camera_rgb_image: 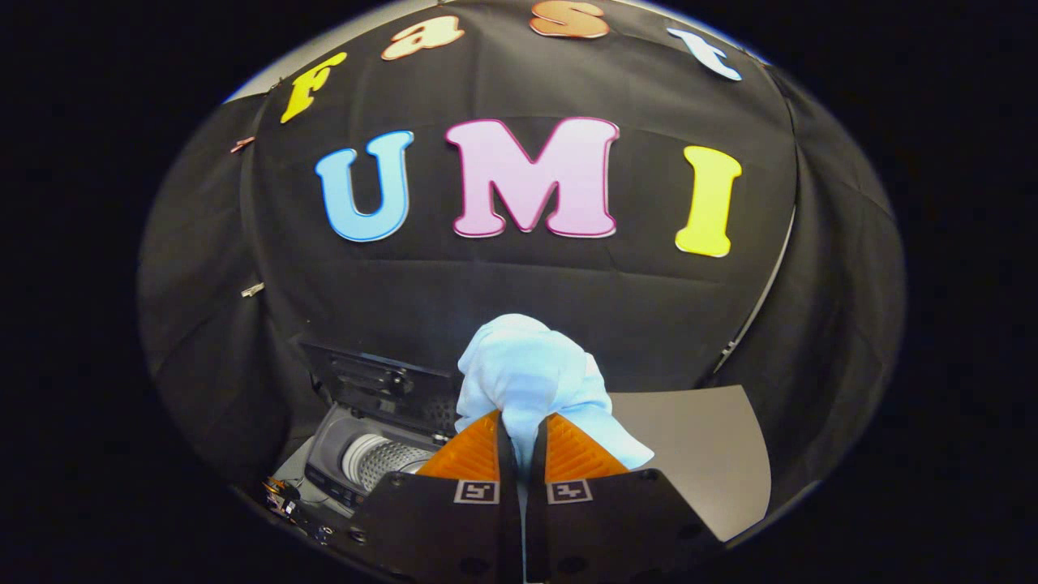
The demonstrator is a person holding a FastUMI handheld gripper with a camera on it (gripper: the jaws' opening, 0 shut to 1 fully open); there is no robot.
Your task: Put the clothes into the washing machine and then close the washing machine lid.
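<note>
Gripper: one two-finger gripper, its two fingers rising side by side with a thin slit between them.
Jaws: drawn nearly together and clamped on cloth, a strip of it pinched in the slit between the two ribbed pads.
Clothes: one bunched piece of pale blue-white soft fabric, bulging in a rounded lump just above and ahead of the fingertips, with a fold hanging down past the right finger.
Cloth position: held up in the air by the jaws, in front of the black wall, above and to the right of the washer's opening, not inside it.
Washing machine: one small grey top-loading toy washing machine, low and to the left of the fingers, partly hidden behind the left finger.
Lid: one dark lid, standing raised at the back of the washer, tilted up against the wall.
Drum: one perforated silvery metal drum with a pale rim, visible through the open top; I cannot tell whether anything lies in it.
Desk: one flat grey desk surface, spreading to the right of the fingers and beyond the hanging fold.
Marker squares: two small black-and-white marker squares, one on each finger.
</note>
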